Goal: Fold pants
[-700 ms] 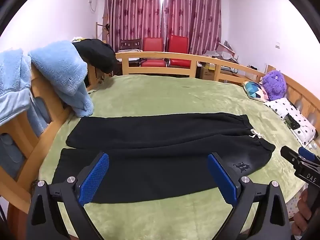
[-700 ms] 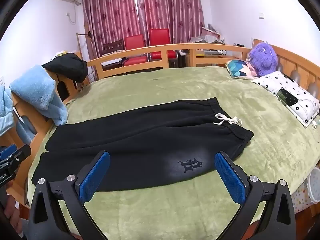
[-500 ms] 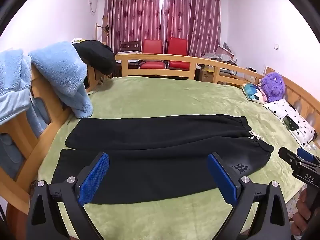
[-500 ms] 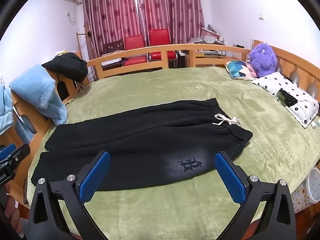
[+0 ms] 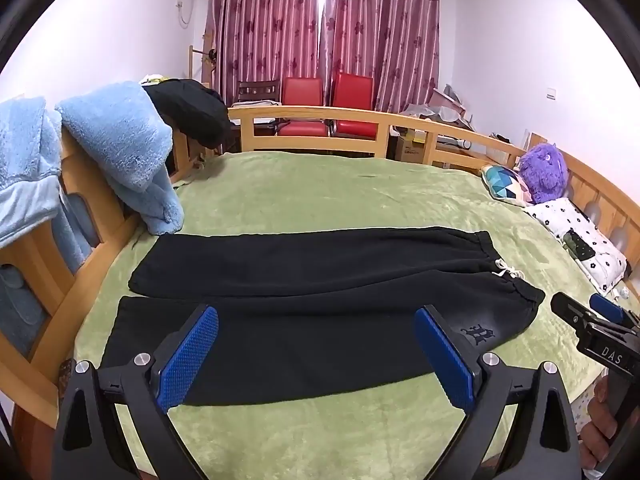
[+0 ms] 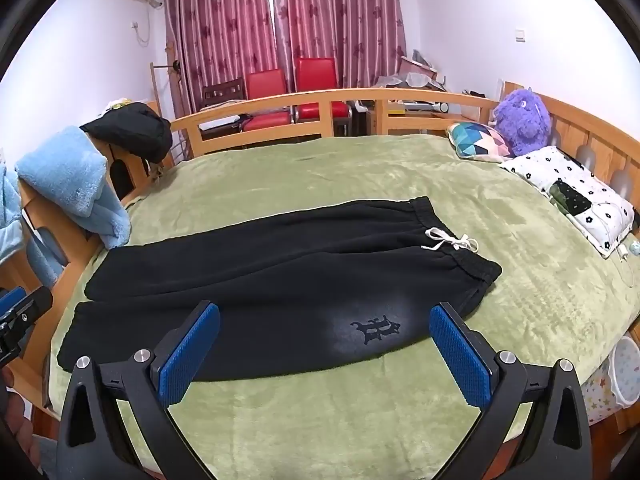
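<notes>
We see a green-blanketed bed (image 5: pixel 320 192), maroon curtains (image 5: pixel 320 28), two red chairs (image 5: pixel 326 96). One pair of black sweatpants (image 5: pixel 312 280) lies flat there. Left tool (image 5: pixel 316 356) and right tool (image 6: pixel 324 354) both gape, empty.

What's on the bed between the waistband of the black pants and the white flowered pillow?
Only bare green blanket lies between the pants waistband and the flowered pillow; the right wrist view shows that stretch best.
</notes>
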Tool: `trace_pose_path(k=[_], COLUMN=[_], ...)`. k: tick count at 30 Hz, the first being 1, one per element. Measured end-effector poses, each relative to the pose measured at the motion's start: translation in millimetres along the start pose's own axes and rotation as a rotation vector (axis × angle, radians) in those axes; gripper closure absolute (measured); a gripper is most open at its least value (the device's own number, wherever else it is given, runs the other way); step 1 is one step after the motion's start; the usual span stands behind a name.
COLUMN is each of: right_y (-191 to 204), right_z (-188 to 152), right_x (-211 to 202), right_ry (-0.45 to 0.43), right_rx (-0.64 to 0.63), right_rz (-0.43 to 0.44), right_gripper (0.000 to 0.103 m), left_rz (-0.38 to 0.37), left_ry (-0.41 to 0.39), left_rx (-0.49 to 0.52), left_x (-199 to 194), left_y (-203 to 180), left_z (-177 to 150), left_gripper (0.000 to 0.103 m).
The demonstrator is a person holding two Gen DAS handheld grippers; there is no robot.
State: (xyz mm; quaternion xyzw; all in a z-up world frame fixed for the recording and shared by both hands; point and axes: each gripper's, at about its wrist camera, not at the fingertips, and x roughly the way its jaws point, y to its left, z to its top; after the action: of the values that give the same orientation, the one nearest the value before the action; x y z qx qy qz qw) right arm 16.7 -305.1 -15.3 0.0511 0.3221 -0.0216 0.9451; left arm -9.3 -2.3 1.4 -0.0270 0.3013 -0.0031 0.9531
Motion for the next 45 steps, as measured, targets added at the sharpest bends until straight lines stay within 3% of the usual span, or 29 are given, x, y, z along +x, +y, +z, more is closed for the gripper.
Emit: trace_pose_path(k=[45], right_y=[10], right_z=[0], right_x=[3], right_ry=[0.002], right_rx=[-0.015], right_rz=[-0.004], right_gripper=[0.000], left_rz=[-0.018], left_ry=[0.000], left_rx=[-0.004], left_x=[-8], left_y=[-3], left_z=[0], left_gripper=[0.004])
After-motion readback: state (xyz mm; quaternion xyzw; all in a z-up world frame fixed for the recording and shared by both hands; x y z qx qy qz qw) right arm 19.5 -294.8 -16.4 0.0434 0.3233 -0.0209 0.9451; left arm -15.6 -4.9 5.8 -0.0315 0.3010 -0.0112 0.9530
